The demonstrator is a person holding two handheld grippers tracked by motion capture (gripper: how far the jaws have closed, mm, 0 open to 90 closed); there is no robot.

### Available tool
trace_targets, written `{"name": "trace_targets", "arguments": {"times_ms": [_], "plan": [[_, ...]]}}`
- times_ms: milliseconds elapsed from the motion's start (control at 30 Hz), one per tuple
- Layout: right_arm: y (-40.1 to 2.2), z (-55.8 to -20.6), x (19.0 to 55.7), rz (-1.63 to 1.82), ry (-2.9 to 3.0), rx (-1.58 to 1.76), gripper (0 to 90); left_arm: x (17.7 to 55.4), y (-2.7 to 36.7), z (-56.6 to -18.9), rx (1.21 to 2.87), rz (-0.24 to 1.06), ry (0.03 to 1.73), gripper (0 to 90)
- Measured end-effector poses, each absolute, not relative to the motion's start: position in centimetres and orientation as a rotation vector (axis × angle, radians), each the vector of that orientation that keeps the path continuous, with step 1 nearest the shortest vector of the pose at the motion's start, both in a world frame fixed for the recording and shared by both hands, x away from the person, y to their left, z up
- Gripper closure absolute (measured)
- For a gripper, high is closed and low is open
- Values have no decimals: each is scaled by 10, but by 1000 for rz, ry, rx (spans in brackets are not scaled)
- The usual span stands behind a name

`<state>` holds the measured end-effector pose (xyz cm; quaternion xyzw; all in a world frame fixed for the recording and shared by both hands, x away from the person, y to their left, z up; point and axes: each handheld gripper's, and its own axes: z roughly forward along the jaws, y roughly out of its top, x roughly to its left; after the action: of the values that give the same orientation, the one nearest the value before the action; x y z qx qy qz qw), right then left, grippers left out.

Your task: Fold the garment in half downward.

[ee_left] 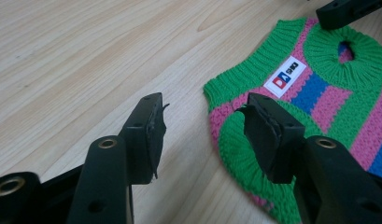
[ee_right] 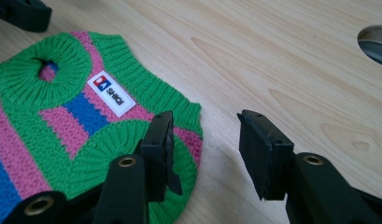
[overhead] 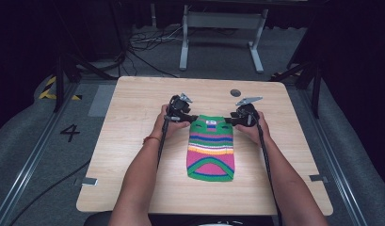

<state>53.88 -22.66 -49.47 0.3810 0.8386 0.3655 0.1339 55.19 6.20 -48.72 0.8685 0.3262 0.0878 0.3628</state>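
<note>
Garment: a small striped knitted sweater (overhead: 211, 149) lies flat near the middle of the wooden table (overhead: 133, 141), its far end between our two grippers, its green hem toward us.
Colours: we see green ribbing around the edges and armholes, with pink, blue and orange bands across the body.
Label: a white tag (ee_left: 284, 76) sits just below the far edge, between the two armholes.
Left gripper (ee_left: 205, 121): wide open and holding nothing; one jaw hangs over bare wood, the other over the sweater's green corner ribbing.
Right gripper (ee_right: 205, 140): also wide open and empty; one jaw sits over the knit corner, the other over bare table.
Contact: we cannot tell whether either inner jaw touches the wool or only hovers over it.
Handling: we judge it light, soft and limp; it will sag and fold once lifted, and stretch if pulled apart.
Grip: the knit looks rough enough not to slip, and nothing about it seems fragile.
Where to hold: we would pinch the thick ribbed corners at the far edge, one per gripper, catching both layers.
Hole (overhead: 235, 92): a round opening in the tabletop, well beyond the sweater.
</note>
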Motion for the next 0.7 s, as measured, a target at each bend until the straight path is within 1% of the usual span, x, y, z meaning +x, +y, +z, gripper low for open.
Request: {"name": "trace_targets", "arguments": {"times_ms": [133,267,300,333,400,533,600,633,700], "plan": [[-224,-502,542,1067,2434,1129,564,555,53,-500,2248,187,840,489],[-225,-505,543,1094,2430,1151,567,554,48,-503,2245,187,829,492],[-226,-506,544,1114,2427,1165,567,552,47,-503,2261,182,809,500],[-227,-506,543,1120,2432,1171,576,551,47,-502,2275,168,792,529],[-225,-504,542,1087,2462,1137,619,548,47,-500,2293,154,775,555],[-220,-502,537,1079,2512,1101,735,542,50,-499,2297,137,763,615],[-219,-502,536,1079,2519,1100,749,541,51,-500,2293,132,763,622],[-219,-502,534,1086,2530,1092,775,540,53,-500,2279,122,771,642],[-219,-501,534,1087,2539,1089,802,541,54,-501,2269,131,791,639]]}}
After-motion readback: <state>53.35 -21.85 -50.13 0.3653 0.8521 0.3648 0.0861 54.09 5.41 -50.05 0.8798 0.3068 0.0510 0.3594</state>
